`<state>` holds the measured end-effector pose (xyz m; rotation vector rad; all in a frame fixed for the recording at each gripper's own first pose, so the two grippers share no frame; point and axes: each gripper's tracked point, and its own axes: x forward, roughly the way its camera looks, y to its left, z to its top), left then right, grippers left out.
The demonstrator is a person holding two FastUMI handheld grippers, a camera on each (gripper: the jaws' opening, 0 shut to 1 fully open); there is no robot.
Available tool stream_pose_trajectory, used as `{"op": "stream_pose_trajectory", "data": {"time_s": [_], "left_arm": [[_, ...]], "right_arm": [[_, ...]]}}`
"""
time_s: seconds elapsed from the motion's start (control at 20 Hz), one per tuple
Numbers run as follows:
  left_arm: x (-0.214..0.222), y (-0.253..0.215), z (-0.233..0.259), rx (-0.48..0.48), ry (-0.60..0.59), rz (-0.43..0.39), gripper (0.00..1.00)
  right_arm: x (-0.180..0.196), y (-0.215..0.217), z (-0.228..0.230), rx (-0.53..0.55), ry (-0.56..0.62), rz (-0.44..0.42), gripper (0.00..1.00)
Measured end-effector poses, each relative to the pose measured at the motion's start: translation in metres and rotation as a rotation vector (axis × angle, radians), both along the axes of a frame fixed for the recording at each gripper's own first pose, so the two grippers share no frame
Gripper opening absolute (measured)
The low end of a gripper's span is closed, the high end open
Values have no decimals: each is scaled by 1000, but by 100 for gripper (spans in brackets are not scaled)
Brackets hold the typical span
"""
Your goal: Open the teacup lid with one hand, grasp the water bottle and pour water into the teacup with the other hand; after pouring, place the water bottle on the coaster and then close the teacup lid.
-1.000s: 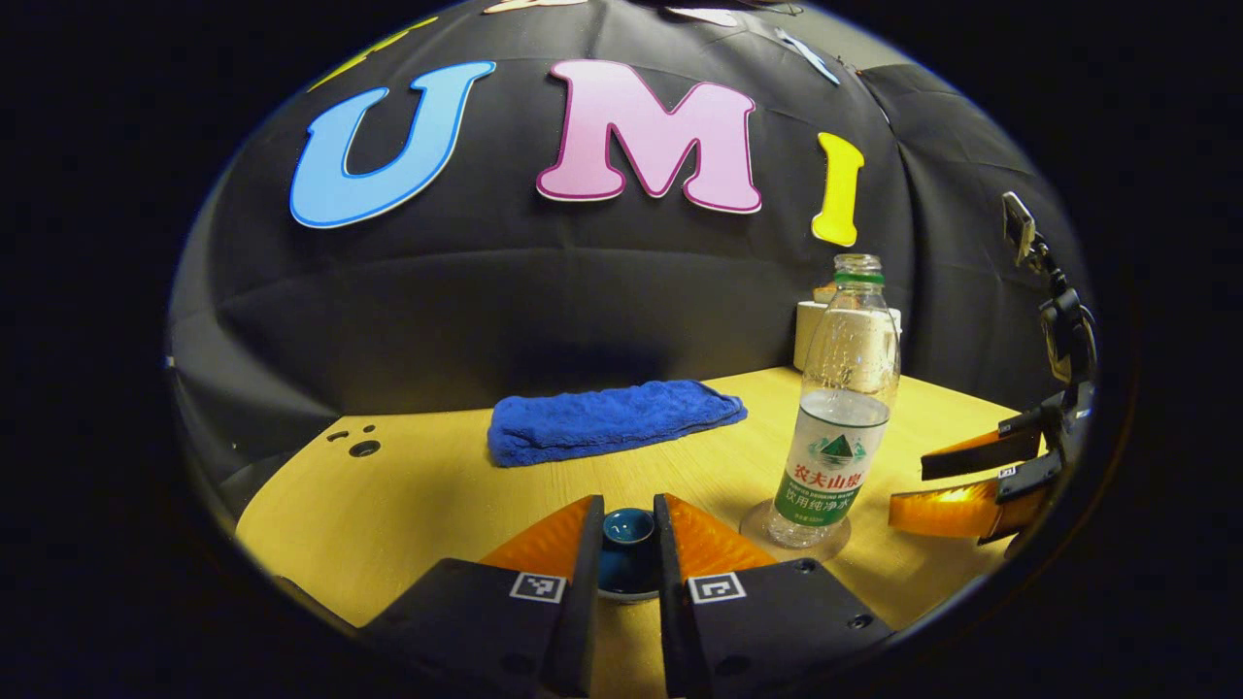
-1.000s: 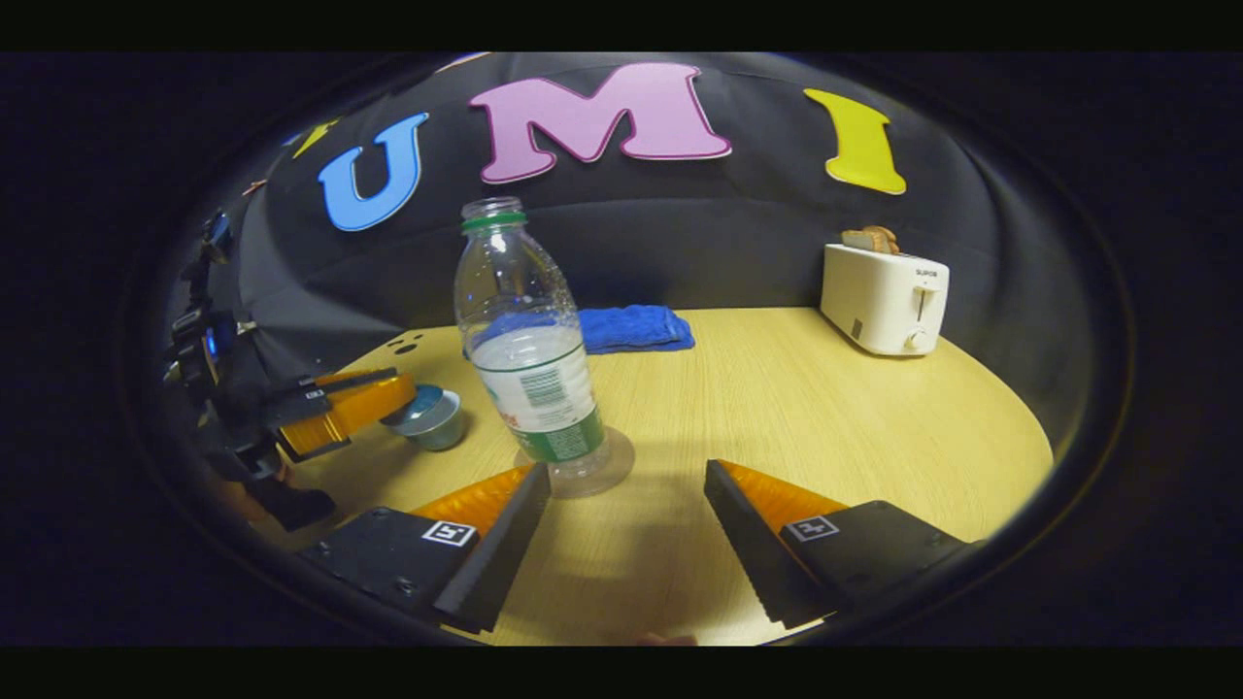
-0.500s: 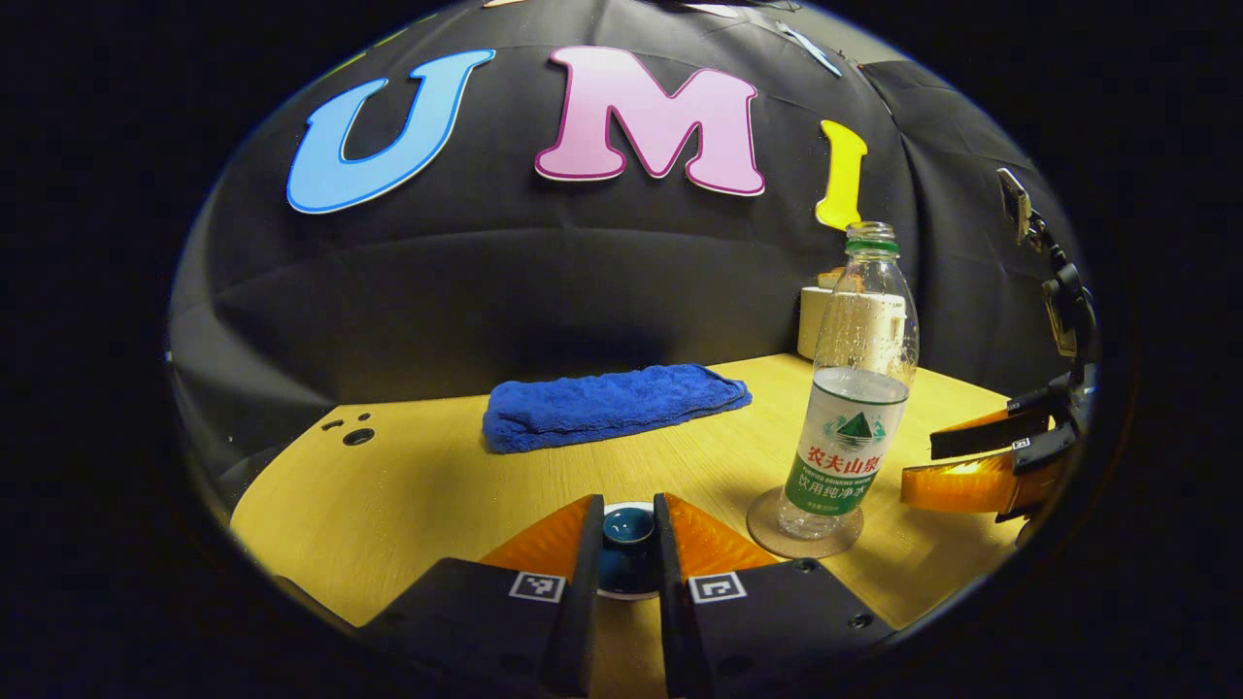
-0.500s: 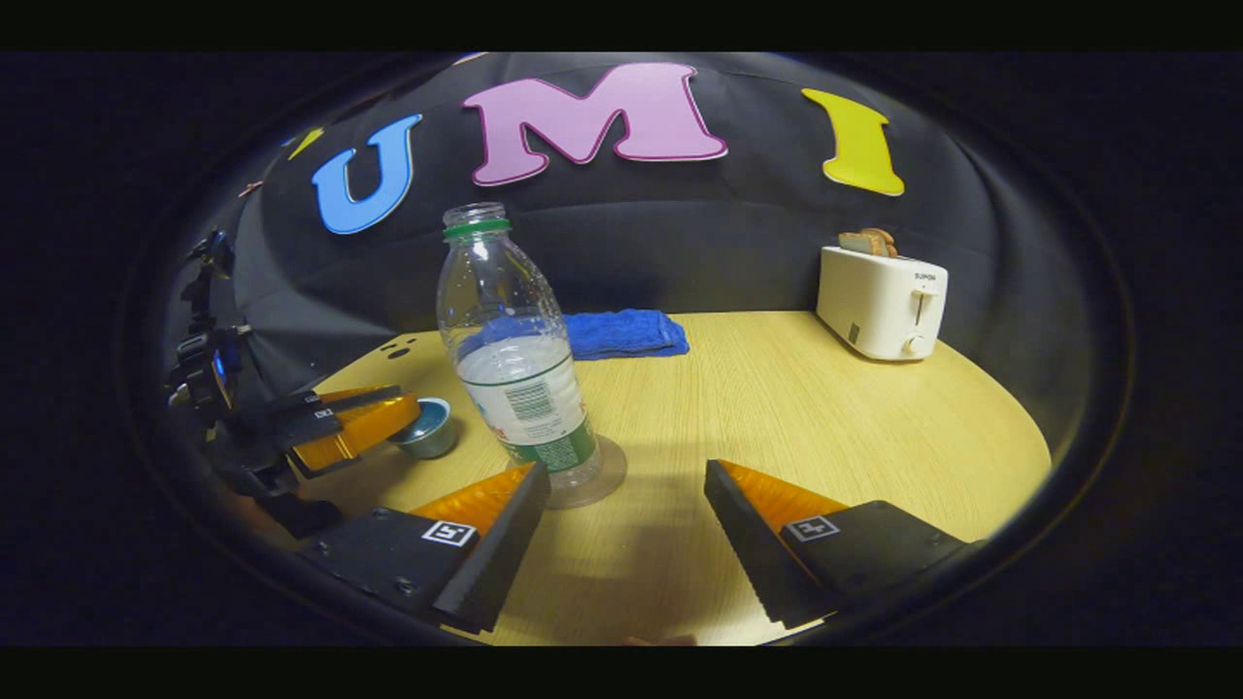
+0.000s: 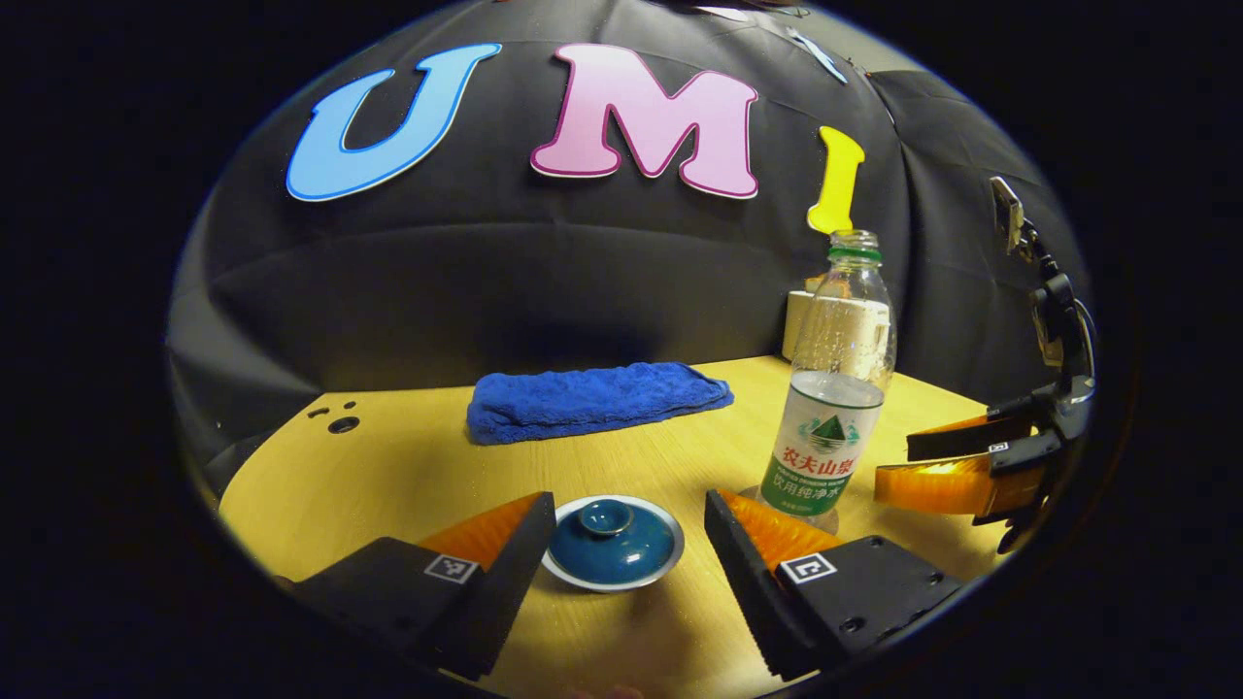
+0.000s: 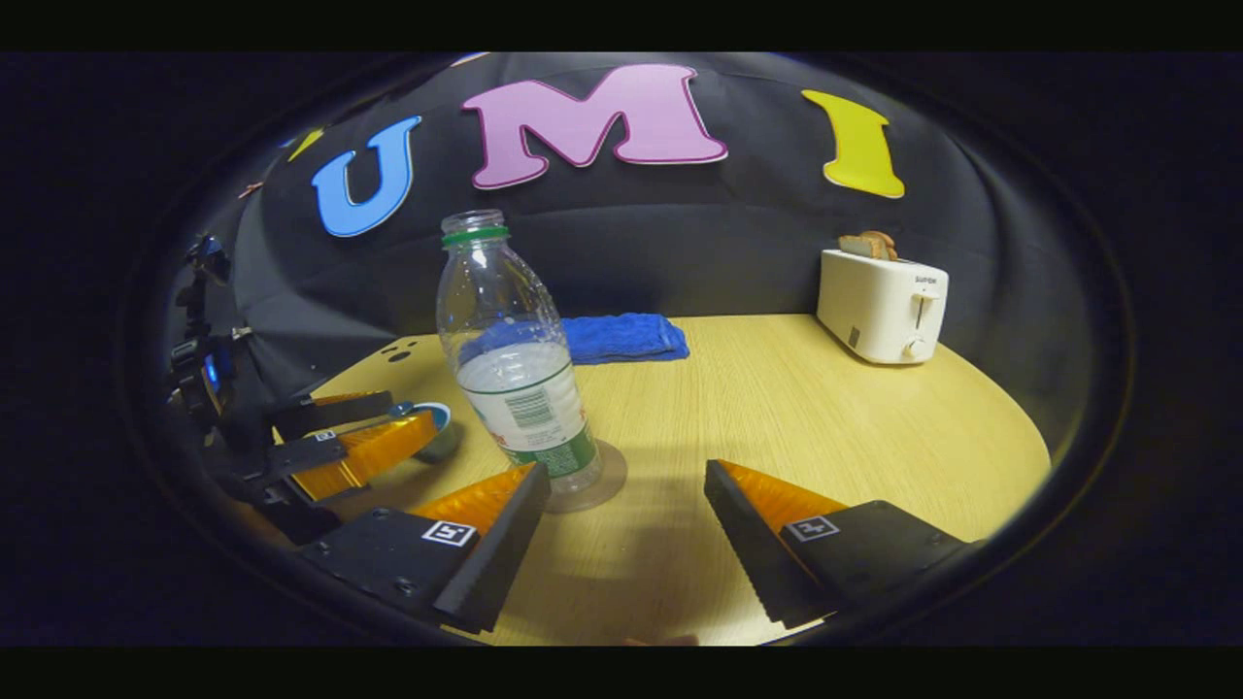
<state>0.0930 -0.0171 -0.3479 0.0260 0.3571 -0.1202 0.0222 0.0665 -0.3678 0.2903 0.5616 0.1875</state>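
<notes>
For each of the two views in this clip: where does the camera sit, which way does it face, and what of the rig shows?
Left gripper view: rides the left gripper, facing the booth wall over the lidded teacup between its open fingers; right gripper at right.
Right gripper view: rides the right gripper, facing the wall, open fingers below; left gripper at left by the teacup.
Shared: water bottle on its coaster, blue towel, toaster, table.

Both left gripper (image 5: 621, 544) and right gripper (image 6: 626, 524) hold fingers spread.
</notes>
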Motion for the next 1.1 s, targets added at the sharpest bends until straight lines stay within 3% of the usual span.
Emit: {"op": "stream_pose_trajectory", "data": {"time_s": [0.35, 0.8, 1.1], "left_arm": [[-25, 0, 52, 40, -21, 40, 97], [-57, 0, 194, 15, -60, 89, 97], [-87, 1, 256, 32, -105, 93, 97]], "right_arm": [[3, -11, 59, 13, -77, -7, 99], [-17, -22, 186, -9, -167, 13, 99], [-24, -40, 257, -9, -239, -4, 99]]}}
